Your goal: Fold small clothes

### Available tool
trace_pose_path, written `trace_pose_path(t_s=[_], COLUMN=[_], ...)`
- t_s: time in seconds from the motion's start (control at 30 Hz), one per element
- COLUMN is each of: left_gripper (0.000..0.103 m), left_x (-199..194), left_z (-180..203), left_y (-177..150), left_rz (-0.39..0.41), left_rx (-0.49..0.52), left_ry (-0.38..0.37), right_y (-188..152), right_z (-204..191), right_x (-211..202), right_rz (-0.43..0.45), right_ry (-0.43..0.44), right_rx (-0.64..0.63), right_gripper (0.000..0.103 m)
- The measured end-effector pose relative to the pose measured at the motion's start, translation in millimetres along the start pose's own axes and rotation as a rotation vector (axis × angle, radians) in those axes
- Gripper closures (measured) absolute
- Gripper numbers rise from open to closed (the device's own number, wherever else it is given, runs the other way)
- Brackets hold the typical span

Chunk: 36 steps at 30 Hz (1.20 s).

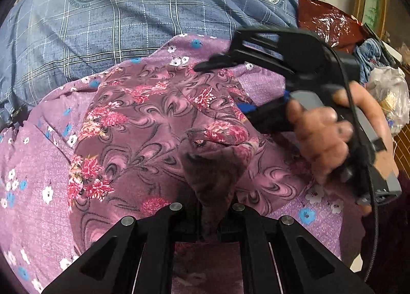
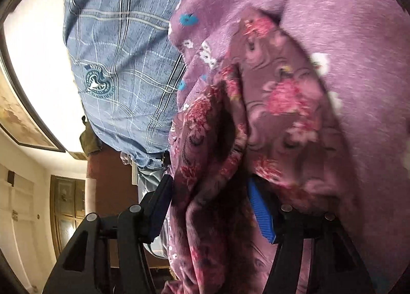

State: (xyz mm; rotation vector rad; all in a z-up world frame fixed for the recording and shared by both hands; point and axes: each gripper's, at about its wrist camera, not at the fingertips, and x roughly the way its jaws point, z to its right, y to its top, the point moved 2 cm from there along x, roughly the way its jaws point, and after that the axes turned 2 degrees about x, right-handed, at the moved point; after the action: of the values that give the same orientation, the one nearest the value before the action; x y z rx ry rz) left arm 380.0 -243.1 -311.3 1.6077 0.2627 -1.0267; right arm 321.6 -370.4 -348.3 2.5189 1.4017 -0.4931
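Left wrist view: left gripper [image 1: 208, 232] is pinching the floral garment [image 1: 143, 124] near-centre, right gripper [image 2: 212, 206] is standing wide around a fold; pull corners taut before laying flat.

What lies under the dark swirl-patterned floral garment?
Under the swirl-patterned garment lies a lighter purple cloth with small white and blue flowers, and beneath that a blue plaid sheet. Whatever sits directly below the garment's middle is covered.
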Motion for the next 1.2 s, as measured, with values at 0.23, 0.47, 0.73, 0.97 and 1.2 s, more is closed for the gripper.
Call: trace_pose_path(t_s=[0.23,0.47,0.73,0.97,1.2], left_gripper=[0.098,0.099,0.091,0.072,0.062], left_x=[-5,-6,32,-2,-45], left_z=[6,22,44,36,-13], left_y=[1,30,34,15,15], left_rz=[-0.004,0.034,-0.112,-0.081,0.074], left_rx=[0.045,0.050,0.026,0.089,0.142], left_ry=[-0.043,-0.174,-0.235,-0.361,-0.270], right_y=[17,27,60,66,33], right_z=[-21,-51,4,21,-27], right_x=[7,-39,-51,-94,-86], right_rz=[0.104,0.223,0.206,0.305,0.191], right_ry=[-0.152,-0.090,-0.269,-0.281,-0.228], right_rx=[-0.172,-0.310,-0.180,-0.124,-0.282], right_gripper=[0.094,0.095,0.084,0.086,0.086])
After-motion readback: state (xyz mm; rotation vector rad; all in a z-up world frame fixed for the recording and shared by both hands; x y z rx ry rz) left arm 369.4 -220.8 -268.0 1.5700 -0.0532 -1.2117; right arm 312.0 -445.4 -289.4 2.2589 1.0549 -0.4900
